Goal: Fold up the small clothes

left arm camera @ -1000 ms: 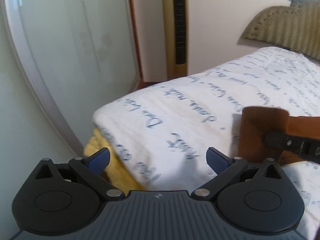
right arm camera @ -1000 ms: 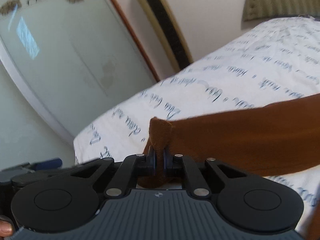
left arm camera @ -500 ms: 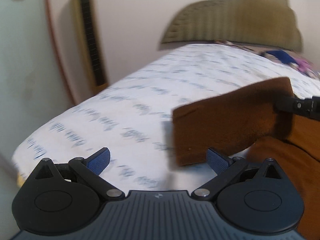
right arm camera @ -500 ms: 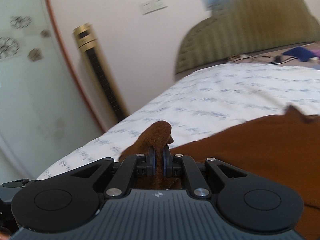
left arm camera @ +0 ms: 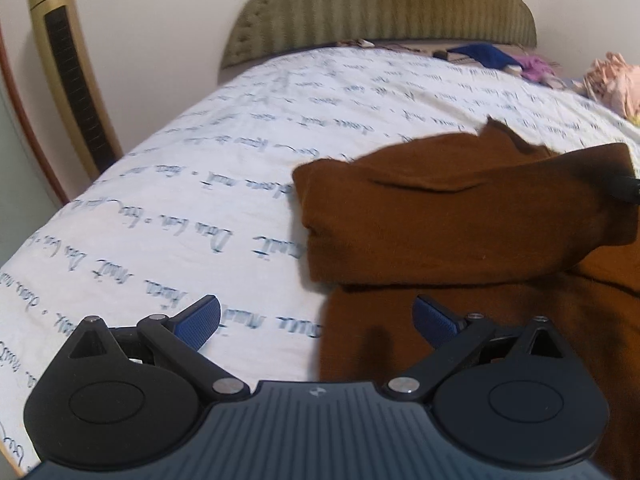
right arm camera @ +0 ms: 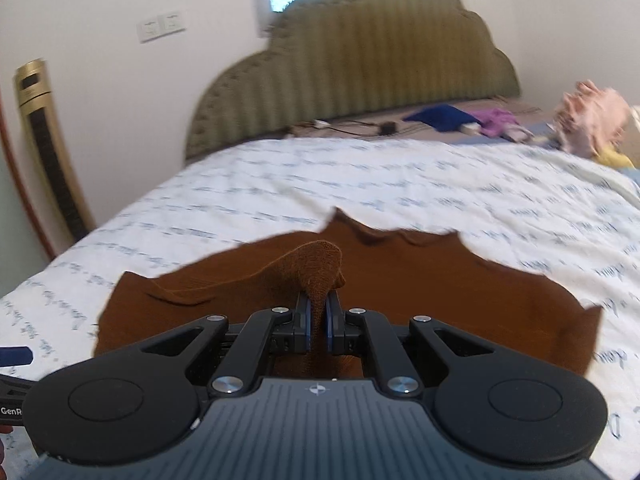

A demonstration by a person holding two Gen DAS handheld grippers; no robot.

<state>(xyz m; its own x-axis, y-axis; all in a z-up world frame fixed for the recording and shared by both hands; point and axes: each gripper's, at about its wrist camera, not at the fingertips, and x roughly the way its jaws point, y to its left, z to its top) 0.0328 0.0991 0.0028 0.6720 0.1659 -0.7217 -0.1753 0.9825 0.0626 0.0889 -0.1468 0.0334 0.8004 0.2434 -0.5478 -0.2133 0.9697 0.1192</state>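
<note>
A brown garment (left arm camera: 460, 216) lies on the white bed sheet with blue script (left arm camera: 200, 200). My right gripper (right arm camera: 318, 324) is shut on a raised fold of the brown garment (right arm camera: 320, 264) and holds that part lifted over the rest of it. In the left wrist view the lifted flap hangs across the garment, with the right gripper's tip at the far right edge (left arm camera: 624, 188). My left gripper (left arm camera: 316, 320) is open and empty, low over the garment's left edge, with one blue pad (left arm camera: 200, 318) over the sheet and the other over the cloth.
A green padded headboard (right arm camera: 352, 60) stands at the far end of the bed. A gold tower fan (left arm camera: 60, 72) stands at the left by the wall. Blue, purple and pink clothes (right arm camera: 592, 120) lie piled at the far right of the bed.
Both grippers swung right from the bed's left corner toward its middle. My right gripper carried the brown fold across over the garment. My left gripper stayed open.
</note>
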